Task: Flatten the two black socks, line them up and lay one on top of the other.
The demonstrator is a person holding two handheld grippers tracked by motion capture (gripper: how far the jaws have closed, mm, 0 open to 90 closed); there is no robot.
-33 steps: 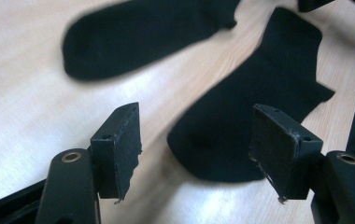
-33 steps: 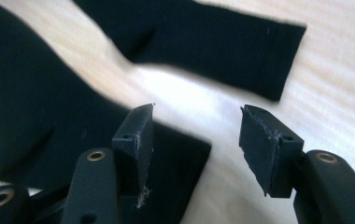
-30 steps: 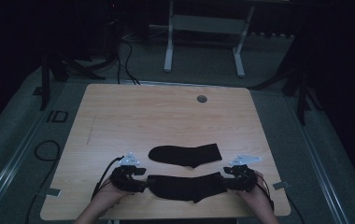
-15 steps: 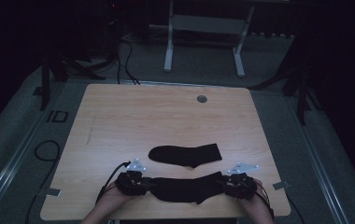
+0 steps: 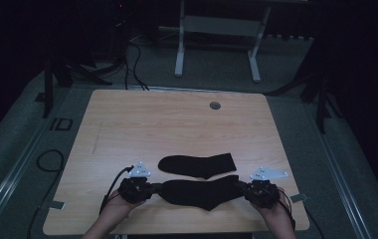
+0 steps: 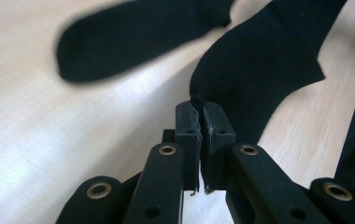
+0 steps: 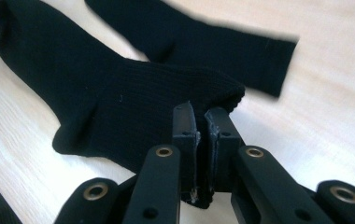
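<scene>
Two black socks lie on the wooden table (image 5: 127, 129). The far sock (image 5: 197, 165) (image 6: 133, 32) (image 7: 213, 42) rests flat, free of both grippers. The near sock (image 5: 202, 193) (image 6: 259, 60) (image 7: 96, 79) is stretched between my two grippers near the front edge. My left gripper (image 5: 158, 189) (image 6: 201, 108) has just closed and is shut on the near sock's left end, with fabric pinched between its pads. My right gripper (image 5: 241, 188) (image 7: 201, 112) has likewise just closed and is shut on the sock's right end.
A round cable hole (image 5: 215, 105) sits at the table's far edge. Bits of tape (image 5: 56, 204) (image 5: 299, 197) mark the front corners. Beyond the table stand a white desk frame (image 5: 179, 50) and floor cables (image 5: 132, 59). The surroundings are dark.
Both grippers' jaws have closed onto the ends of the near sock. Both hands dipped toward the front edge, then rose a little, and the sock now hangs taut between them.
</scene>
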